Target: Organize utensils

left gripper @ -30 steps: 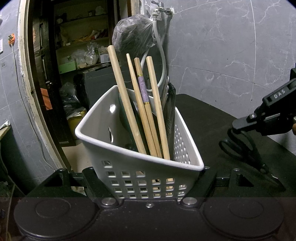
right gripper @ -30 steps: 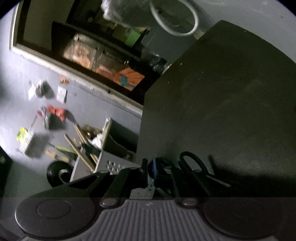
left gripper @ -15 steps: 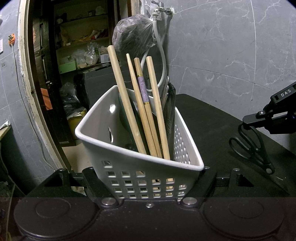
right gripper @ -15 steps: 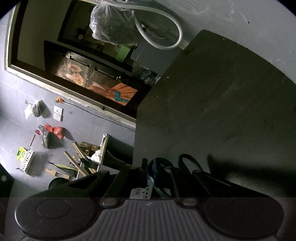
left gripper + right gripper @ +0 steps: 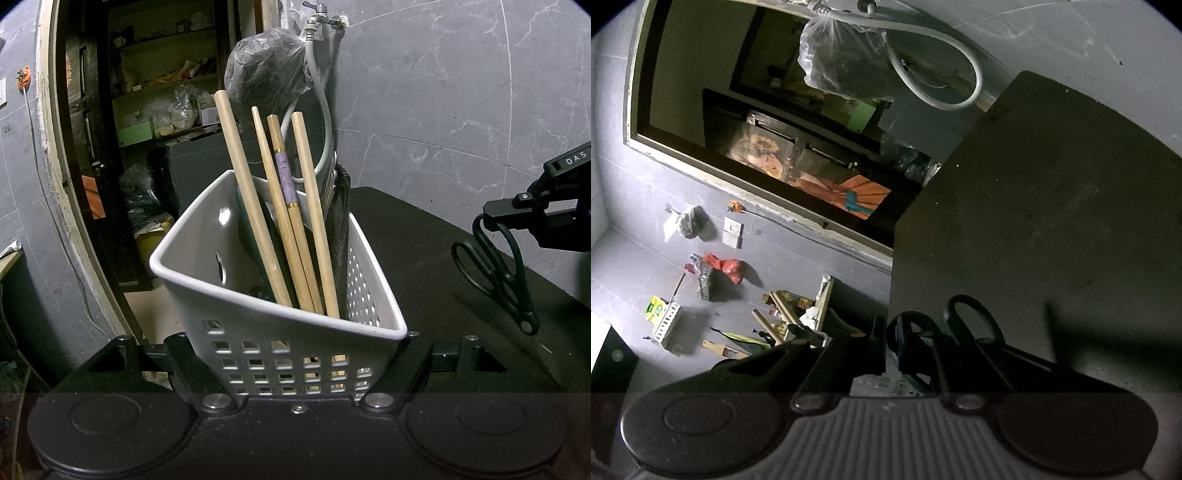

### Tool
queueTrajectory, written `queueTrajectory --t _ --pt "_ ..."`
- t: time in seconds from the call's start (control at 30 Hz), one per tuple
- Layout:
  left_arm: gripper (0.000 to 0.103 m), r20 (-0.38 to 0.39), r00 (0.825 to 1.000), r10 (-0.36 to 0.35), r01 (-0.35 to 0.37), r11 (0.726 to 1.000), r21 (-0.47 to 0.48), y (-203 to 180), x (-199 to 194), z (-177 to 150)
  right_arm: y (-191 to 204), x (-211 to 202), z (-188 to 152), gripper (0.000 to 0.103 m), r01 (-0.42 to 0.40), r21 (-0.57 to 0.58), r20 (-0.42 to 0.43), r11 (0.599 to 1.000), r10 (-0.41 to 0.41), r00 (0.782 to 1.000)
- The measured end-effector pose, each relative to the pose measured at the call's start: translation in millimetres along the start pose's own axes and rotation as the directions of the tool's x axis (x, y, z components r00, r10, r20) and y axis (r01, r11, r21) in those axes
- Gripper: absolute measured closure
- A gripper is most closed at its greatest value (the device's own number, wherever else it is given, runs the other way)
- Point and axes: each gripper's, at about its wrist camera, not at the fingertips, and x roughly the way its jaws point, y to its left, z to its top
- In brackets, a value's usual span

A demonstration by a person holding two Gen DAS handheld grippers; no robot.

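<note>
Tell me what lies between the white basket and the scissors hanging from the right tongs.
Nothing: in the left wrist view only bare black tabletop separates the white basket from the scissors hanging from the right tongs.

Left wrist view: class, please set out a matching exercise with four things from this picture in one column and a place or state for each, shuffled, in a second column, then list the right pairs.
Things:
1. white basket
2. wooden sticks
3. black scissors
4. plastic bag

Places or states:
A. hanging near the tap on the wall
B. gripped between the left gripper fingers
C. dangling from the right gripper, above the dark table
D. standing tilted inside the basket

Pairs: 1-B, 2-D, 3-C, 4-A
</note>
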Motion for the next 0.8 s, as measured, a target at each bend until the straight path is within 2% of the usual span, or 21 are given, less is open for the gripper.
queueTrajectory --t 0.33,0.8 --pt "0.025 0.0 1.0 0.0 0.0 1.0 0.0 -0.1 -0.2 0.0 5.8 -5.0 -1.2 0.097 -0.074 -0.019 0.016 0.997 0.075 0.997" --pt "0.025 0.0 1.0 0.0 0.0 1.0 0.0 -0.3 0.0 0.2 18.5 -16.7 -9.2 0.097 -0.122 -0.096 0.052 0.988 0.127 0.991"
